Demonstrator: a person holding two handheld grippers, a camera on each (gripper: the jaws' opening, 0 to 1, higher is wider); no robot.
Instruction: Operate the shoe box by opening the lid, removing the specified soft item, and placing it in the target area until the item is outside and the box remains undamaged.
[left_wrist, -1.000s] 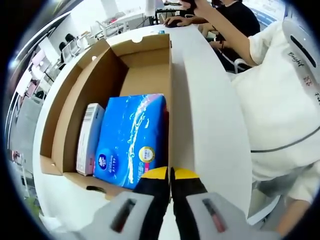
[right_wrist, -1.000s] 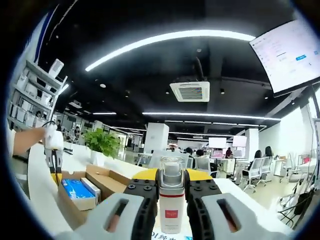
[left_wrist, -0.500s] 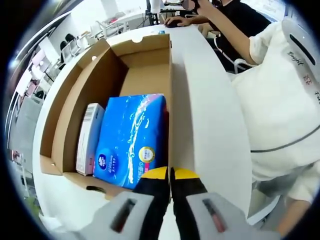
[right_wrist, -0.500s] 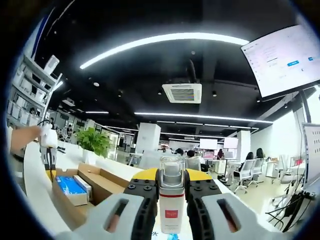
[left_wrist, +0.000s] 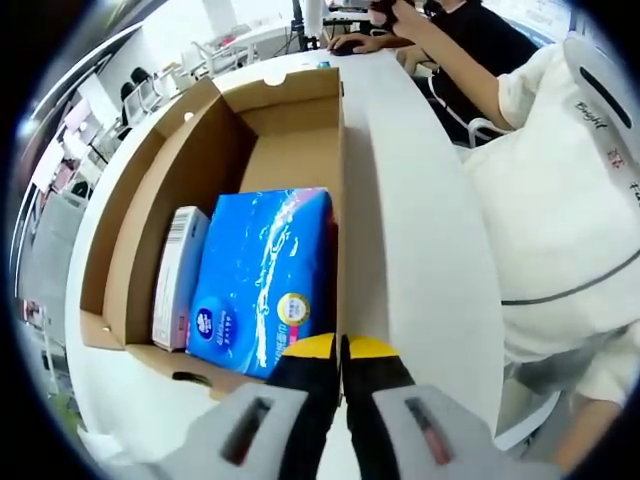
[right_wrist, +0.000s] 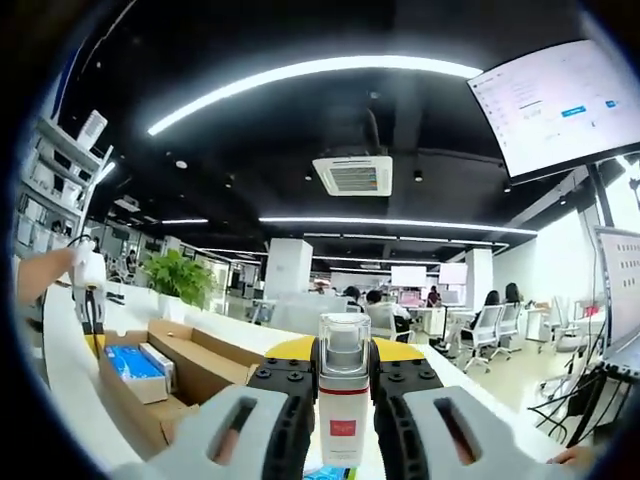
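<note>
Yellow-tipped left gripper (left_wrist: 341, 352) closed, jaws together, at near wall of open cardboard shoe box (left_wrist: 190, 150), just beside blue soft pack (left_wrist: 262, 275). Right gripper (right_wrist: 343, 372) clamped on 1 white spray bottle (right_wrist: 342, 405), upright, raised well apart from box. Inside box: 1 blue soft pack, 1 white carton (left_wrist: 178, 275) touching its side

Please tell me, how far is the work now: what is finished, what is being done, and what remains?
Done: the shoe box is open. In hand: the right hand-held gripper is shut on a small bottle, held up away from the box; the left hand-held gripper rests shut at the box edge. Left: the blue tissue pack lies inside, beside a white carton.
</note>
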